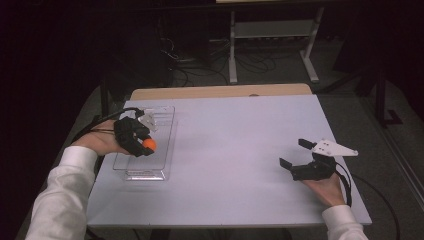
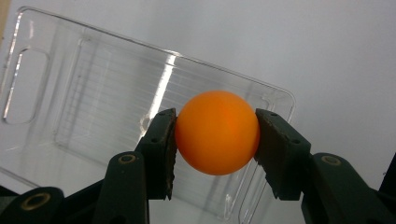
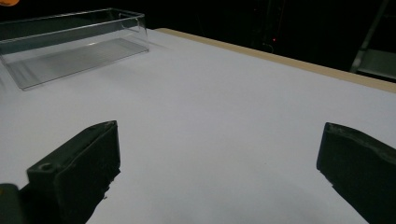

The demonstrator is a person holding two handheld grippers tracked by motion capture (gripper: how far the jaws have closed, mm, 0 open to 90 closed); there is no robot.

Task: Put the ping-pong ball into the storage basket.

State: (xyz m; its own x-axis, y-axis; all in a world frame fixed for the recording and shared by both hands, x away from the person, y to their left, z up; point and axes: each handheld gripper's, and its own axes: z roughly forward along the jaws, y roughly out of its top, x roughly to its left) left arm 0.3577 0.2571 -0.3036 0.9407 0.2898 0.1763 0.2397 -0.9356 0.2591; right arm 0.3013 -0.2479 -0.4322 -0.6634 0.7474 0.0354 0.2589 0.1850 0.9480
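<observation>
A dim room surrounds a table covered by a pale white sheet, with a strip of bare wood showing along its far edge and cables and the legs of a metal stand on the dark floor behind it. On the left part of the sheet lies a clear plastic tray, long and narrow, its long axis running from the near side of the table toward the far side.

The left gripper is clenched on a small orange ball; in the left gripper view both black pads press against the ball's sides, and the tray's ribbed floor spreads directly beneath and beyond it. So the ball hangs over the tray, inside the outline of its rim, and seems not yet to rest on the bottom. The move ahead looks like a short drop straight down and a release, with the tray's length leaving room along its axis but less across it.

The right gripper rests well apart at the right side of the table, its jaws spread wide with nothing between them. The left hand is plainly the nearer to the tray.
</observation>
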